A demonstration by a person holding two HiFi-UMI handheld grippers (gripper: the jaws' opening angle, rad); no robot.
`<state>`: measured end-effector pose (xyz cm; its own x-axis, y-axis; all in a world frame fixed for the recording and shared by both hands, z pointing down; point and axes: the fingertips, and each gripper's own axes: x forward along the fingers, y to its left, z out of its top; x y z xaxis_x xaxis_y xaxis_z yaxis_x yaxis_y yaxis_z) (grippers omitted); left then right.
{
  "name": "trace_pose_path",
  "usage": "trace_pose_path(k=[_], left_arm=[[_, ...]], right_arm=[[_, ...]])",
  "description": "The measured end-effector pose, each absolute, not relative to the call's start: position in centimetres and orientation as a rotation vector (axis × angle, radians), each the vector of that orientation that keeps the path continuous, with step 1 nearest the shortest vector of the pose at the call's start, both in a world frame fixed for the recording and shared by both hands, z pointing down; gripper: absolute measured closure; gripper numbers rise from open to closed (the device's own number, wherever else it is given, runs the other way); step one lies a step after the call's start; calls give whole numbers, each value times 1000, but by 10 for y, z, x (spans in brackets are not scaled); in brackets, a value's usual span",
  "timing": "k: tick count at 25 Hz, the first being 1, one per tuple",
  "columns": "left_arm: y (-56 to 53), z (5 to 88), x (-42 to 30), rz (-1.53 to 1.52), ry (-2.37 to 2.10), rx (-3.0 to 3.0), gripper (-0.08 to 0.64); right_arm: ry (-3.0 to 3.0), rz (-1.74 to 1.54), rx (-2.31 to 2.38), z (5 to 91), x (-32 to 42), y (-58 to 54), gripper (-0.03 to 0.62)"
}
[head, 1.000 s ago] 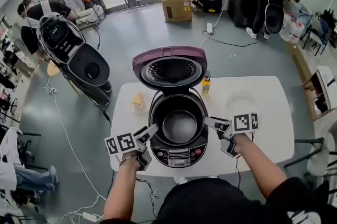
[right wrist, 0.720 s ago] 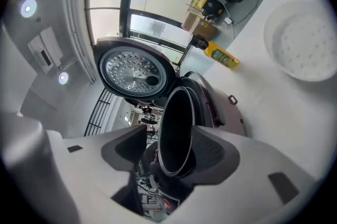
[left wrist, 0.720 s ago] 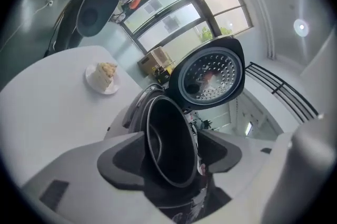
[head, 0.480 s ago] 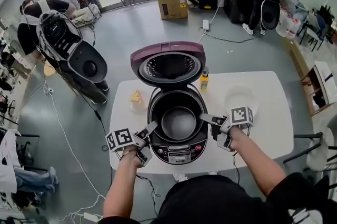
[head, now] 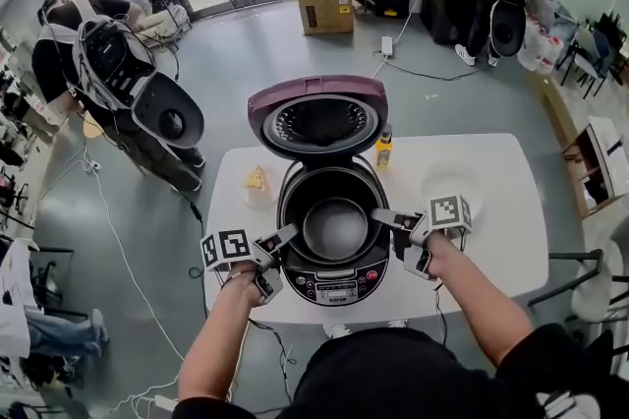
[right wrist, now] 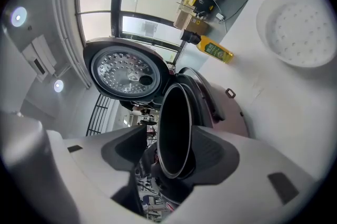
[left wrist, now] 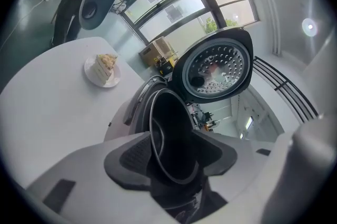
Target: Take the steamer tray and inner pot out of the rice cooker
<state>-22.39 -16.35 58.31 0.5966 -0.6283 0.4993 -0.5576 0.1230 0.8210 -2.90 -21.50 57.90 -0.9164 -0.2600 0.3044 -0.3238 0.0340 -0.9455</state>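
Note:
The open rice cooker (head: 336, 281) stands on the white table (head: 501, 240), with its dark inner pot (head: 335, 228) seated inside. My left gripper (head: 287, 236) is at the pot's left rim. Its jaws have just been closing, and the rim (left wrist: 158, 128) runs between its pads (left wrist: 134, 157), which press on it. My right gripper (head: 383, 218) grips the opposite rim (right wrist: 176, 128) between its pads (right wrist: 210, 152). The white perforated steamer tray (head: 447, 183) lies on the table to the right of the cooker and also shows in the right gripper view (right wrist: 303, 28).
The cooker's lid (head: 319, 122) stands open behind the pot. A plate with a cake slice (head: 257, 183) sits left of the cooker, and a yellow bottle (head: 383, 149) behind it on the right. People, boxes and cables are on the floor beyond the table.
Both grippers have rolled a little at the pot's rim. The left jaws have narrowed onto the rim. The pot still sits in the cooker.

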Motion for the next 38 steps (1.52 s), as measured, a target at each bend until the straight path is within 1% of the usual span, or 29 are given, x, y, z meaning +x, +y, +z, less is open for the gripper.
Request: trace_pose_path(k=[2, 4, 8, 11, 12, 14, 18, 26, 30, 38], left_arm=[[-163, 584, -225, -42, -1031, 1533, 331], [-162, 586, -225, -13, -1031, 1541, 339], [-161, 592, -225, 48, -1044, 1548, 411], [-157, 601, -229, 107, -1069, 1540, 509], [-157, 602, -231, 114, -1074, 1538, 532], [-158, 603, -232, 114, -1071, 1538, 532], [-160, 603, -234, 122, -1070, 1540, 532], [-159, 596, -234, 179, -1126, 1607, 532], [-156, 579, -234, 189, -1154, 1665, 531], [-148, 543, -227, 194, -1193, 1828, 523]], right_arm=[[-2208, 2030, 637, 581, -31, -215, 342], [-2194, 1980, 649, 585, -34, -213, 361], [-2167, 1883, 690, 593, -33, -214, 431], [-2146, 1844, 729, 602, -27, -214, 519], [-2140, 1831, 737, 605, -26, -214, 543], [-2137, 1811, 744, 607, -25, -216, 571], [-2154, 1774, 754, 606, -27, -218, 572], [-2241, 1602, 802, 600, -27, -211, 571], [-2291, 1553, 833, 587, -28, -206, 569], [-2430, 1352, 900, 543, -22, -197, 563]])
